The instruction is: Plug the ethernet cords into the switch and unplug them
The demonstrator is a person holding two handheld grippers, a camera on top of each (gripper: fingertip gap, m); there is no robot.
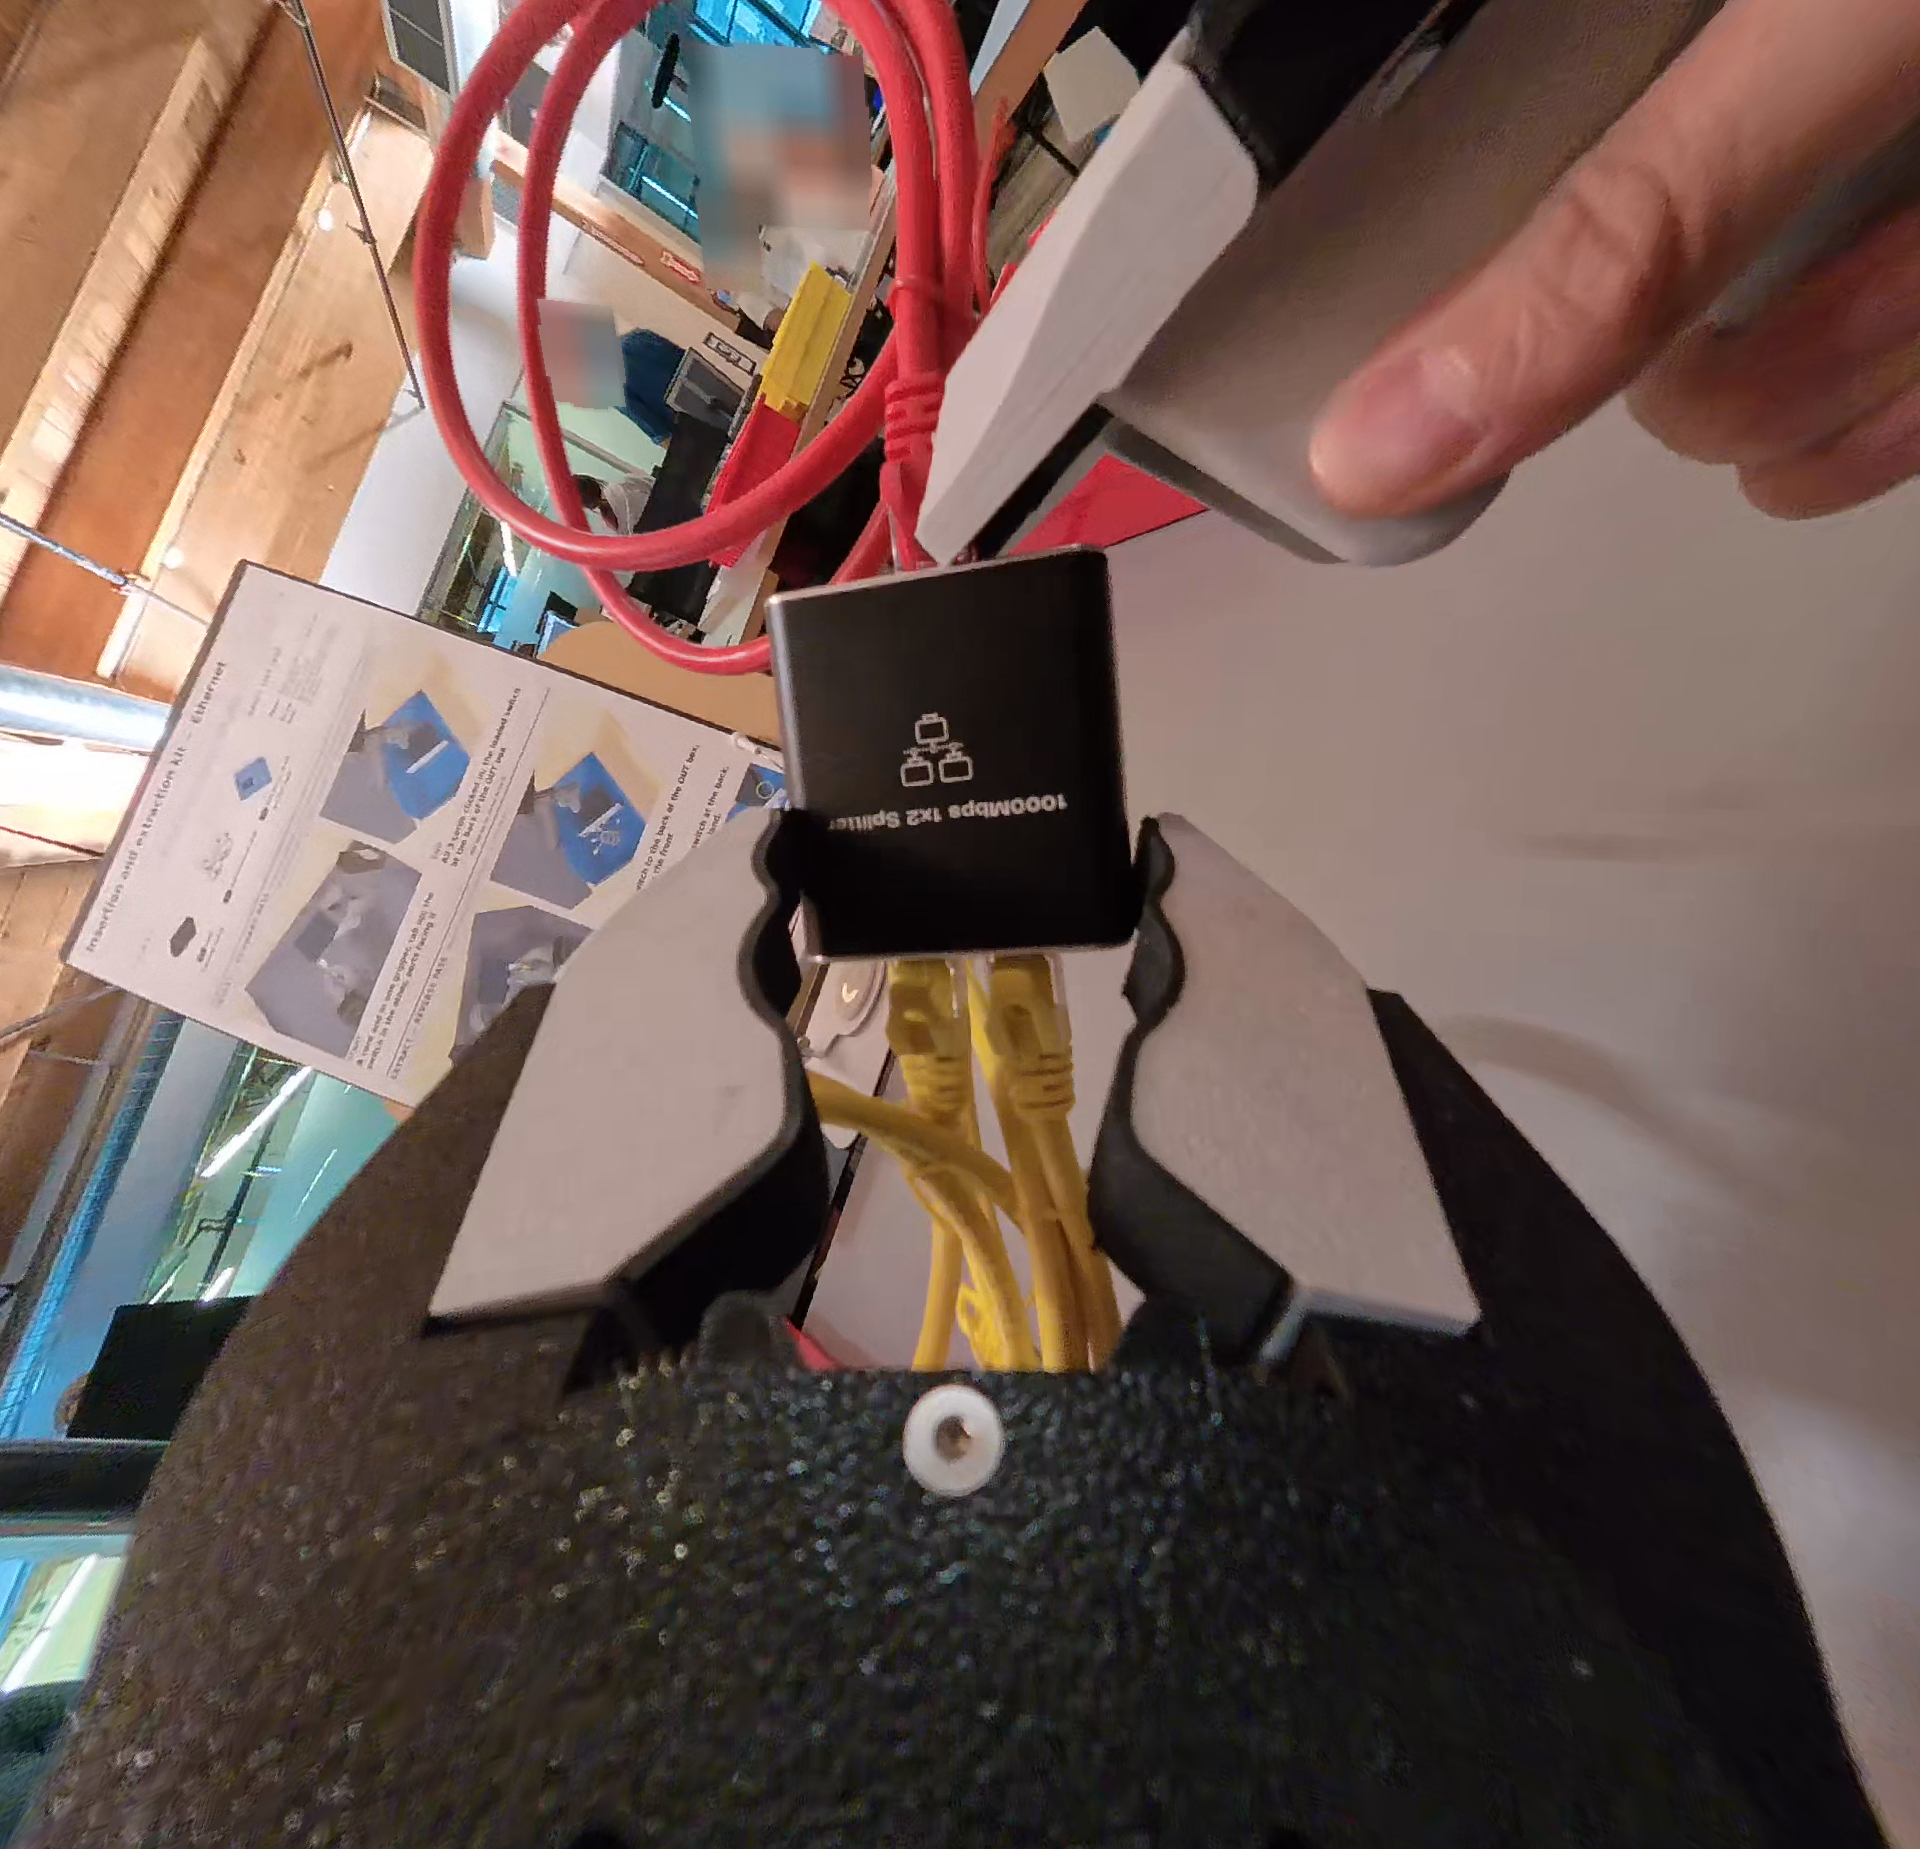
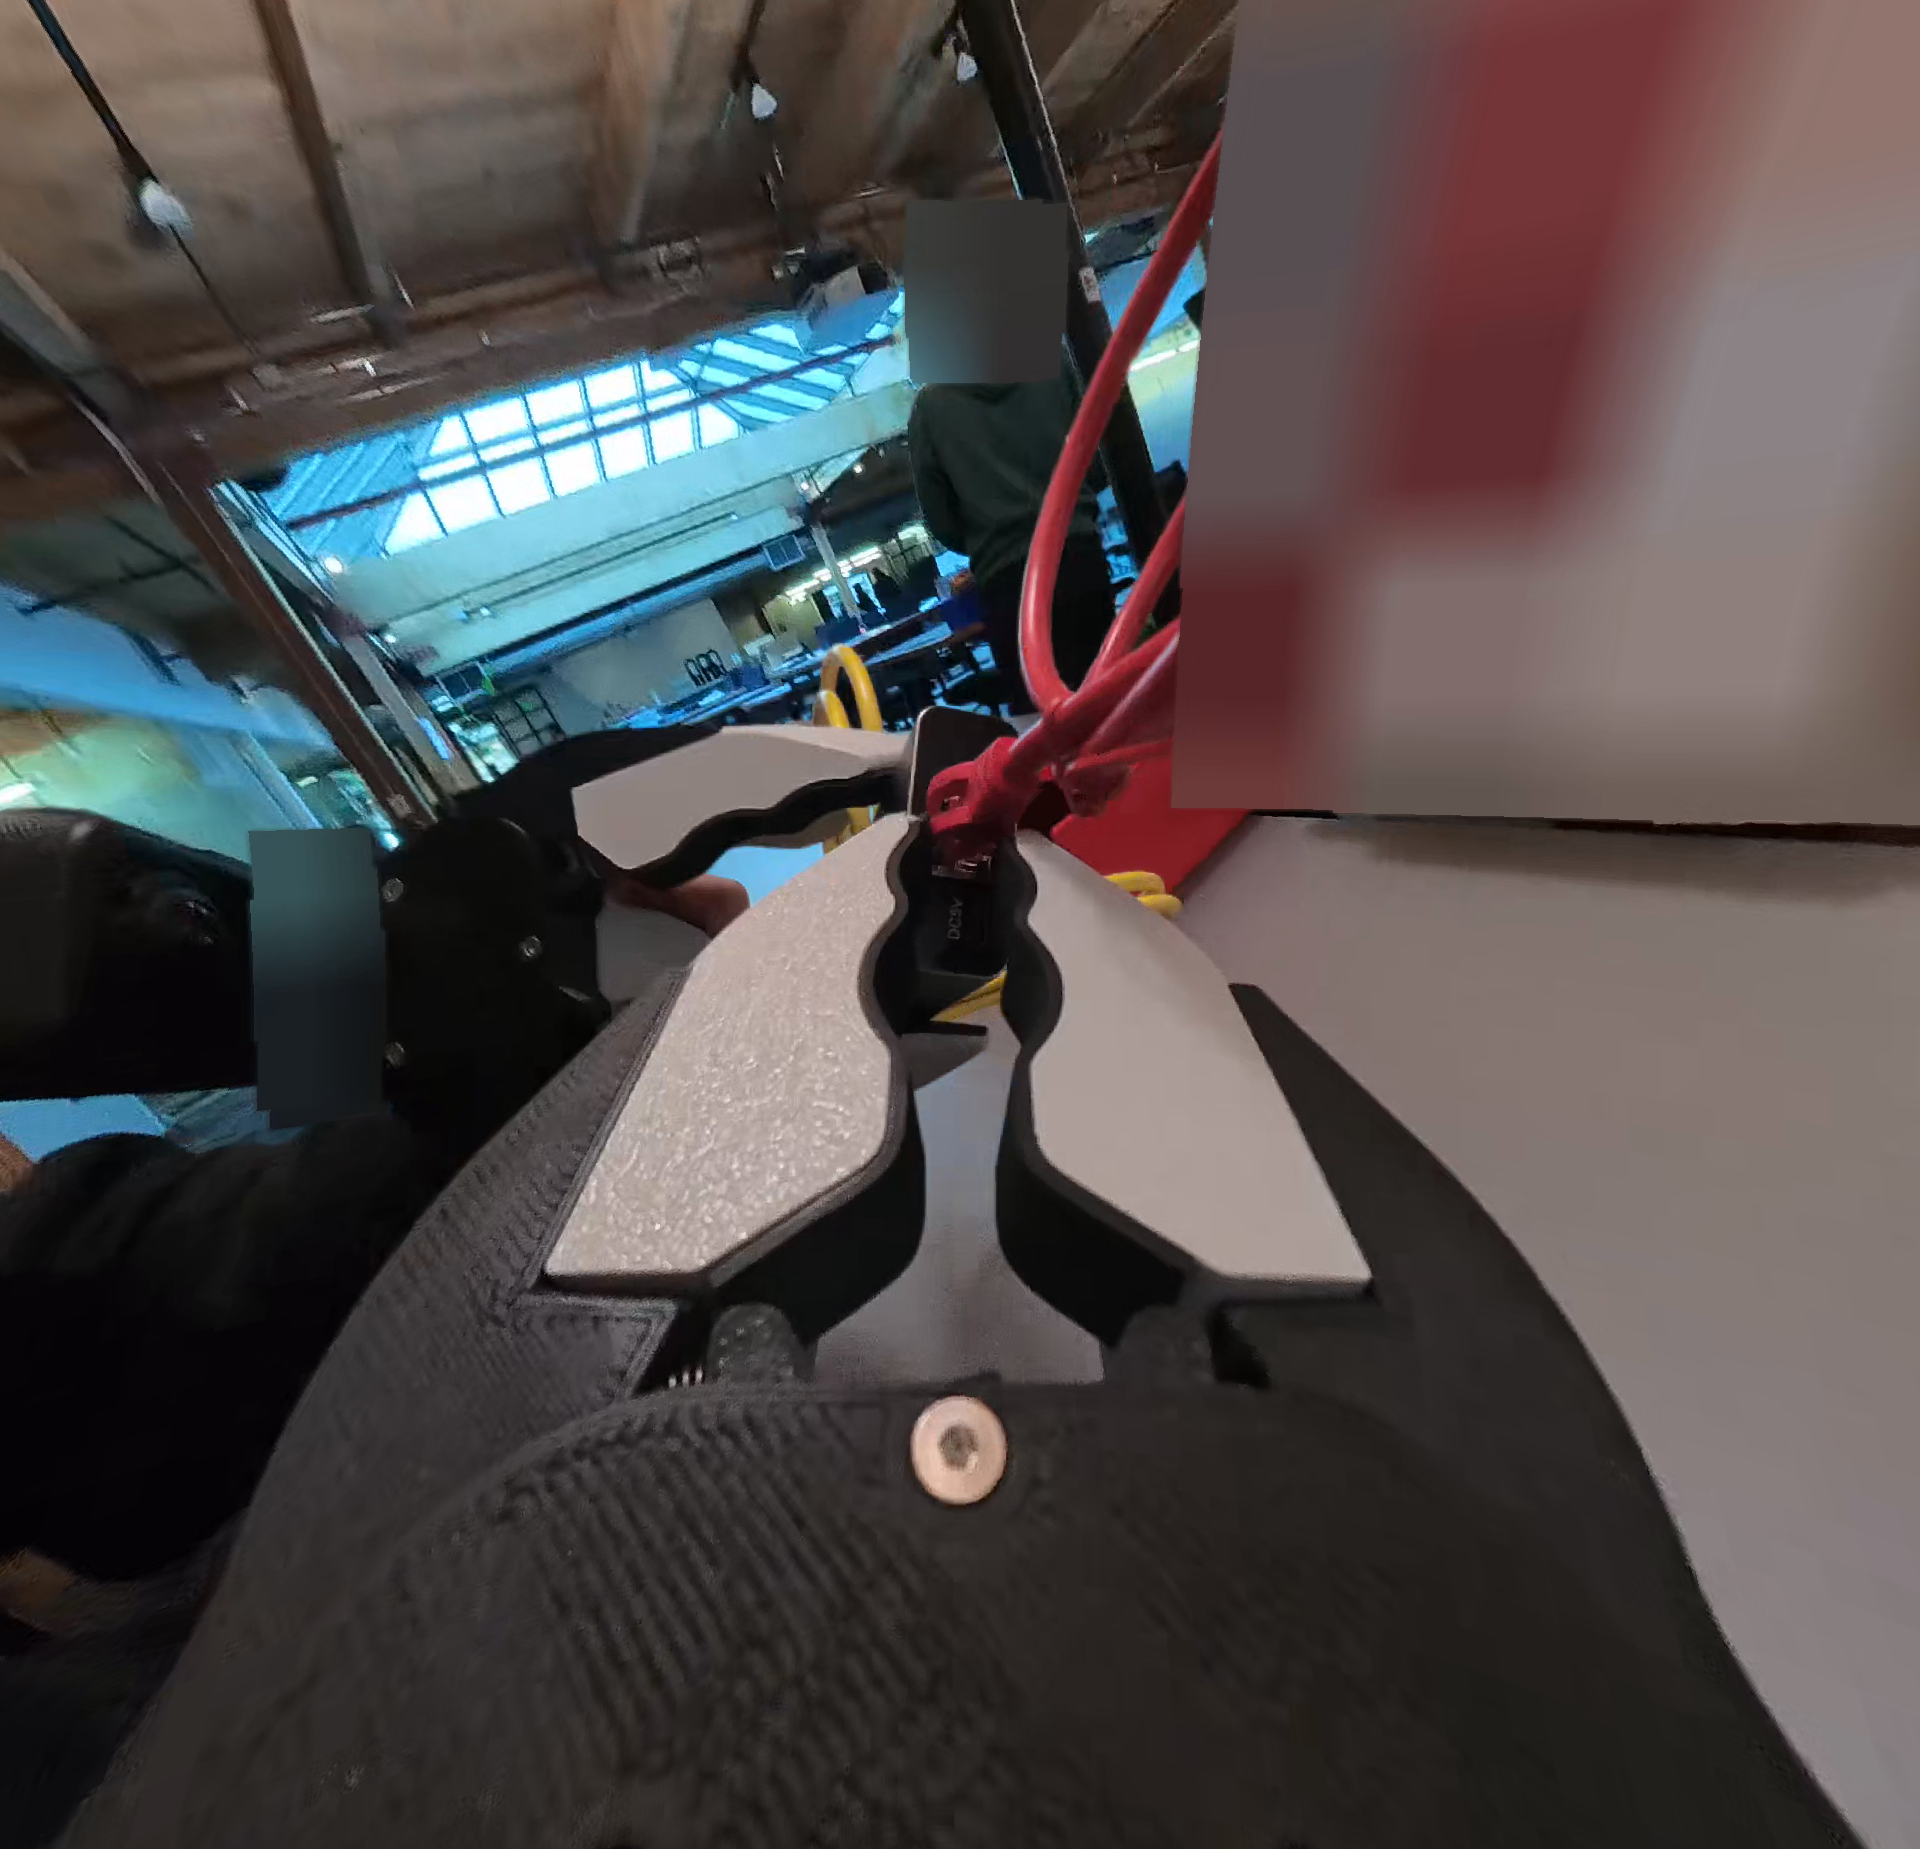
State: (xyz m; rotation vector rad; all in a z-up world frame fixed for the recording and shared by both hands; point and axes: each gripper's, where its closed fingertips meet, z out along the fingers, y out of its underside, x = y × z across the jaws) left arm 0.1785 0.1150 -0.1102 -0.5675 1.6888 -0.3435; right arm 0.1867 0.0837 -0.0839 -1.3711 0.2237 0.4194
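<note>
My left gripper [image 1: 961,880] is clamped from both sides, one finger [image 1: 665,1061] at each side edge of what it holds. My right gripper [image 2: 961,869] has its fingers drawn near together, the wavy black pads [image 2: 894,926] close at the tips with a narrow gap; whether they pinch anything I cannot tell. In the left wrist view my bare hand [image 1: 1621,272] wraps the right gripper's body, fingertip forward.

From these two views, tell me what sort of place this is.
Probably a big workshop or lab hall: exposed wooden ceiling beams, a skylight, and rows of worktables far behind the white table where the switch is gripped.
</note>
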